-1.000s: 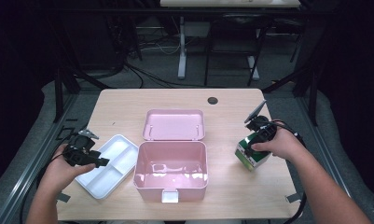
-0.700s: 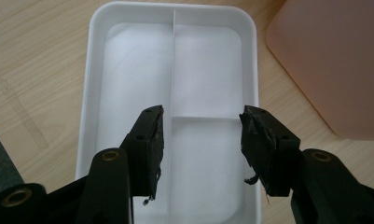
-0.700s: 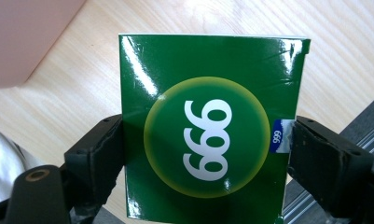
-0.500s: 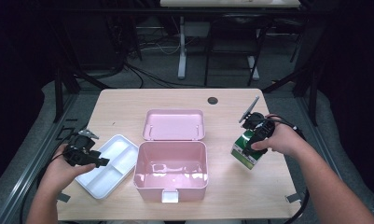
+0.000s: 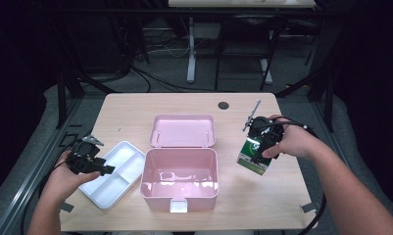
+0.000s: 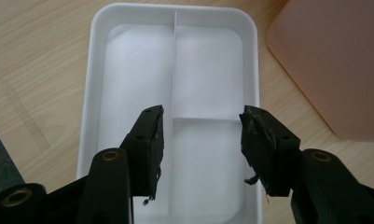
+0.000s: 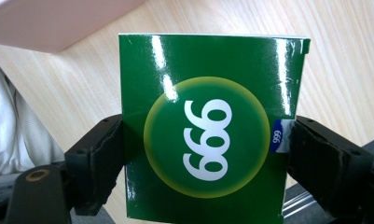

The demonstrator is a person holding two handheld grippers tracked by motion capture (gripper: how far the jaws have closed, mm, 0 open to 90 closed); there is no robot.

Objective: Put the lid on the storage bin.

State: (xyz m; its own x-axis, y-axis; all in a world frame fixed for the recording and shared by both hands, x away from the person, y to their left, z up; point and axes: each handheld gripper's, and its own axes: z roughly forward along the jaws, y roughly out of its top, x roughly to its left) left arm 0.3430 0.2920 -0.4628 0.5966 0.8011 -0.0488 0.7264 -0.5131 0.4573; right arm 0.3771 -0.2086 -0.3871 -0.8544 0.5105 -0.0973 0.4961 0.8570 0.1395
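A green box (image 7: pixel 208 126) with a white "999" in a yellow circle sits clamped between the jaws of my right gripper (image 7: pixel 203 161). In the high view this green box (image 5: pixel 253 155) hangs tilted above the table, right of the open pink case (image 5: pixel 180 172), with the right gripper (image 5: pixel 258 142) shut on it. My left gripper (image 6: pixel 201 135) stands open over the white divided tray (image 6: pixel 175 70), nothing between its jaws. From above, the left gripper (image 5: pixel 103 168) hovers at the tray's (image 5: pixel 116 174) near left side.
The pink case's lid (image 5: pixel 183 130) lies flat behind its base. A dark round grommet (image 5: pixel 223 105) is set in the wooden table (image 5: pixel 135 112) near the far edge. Dark frames and cables surround the table.
The right hand has carried the green box up and leftward, closer to the pink case, tilting it. The left gripper has stayed over the tray.
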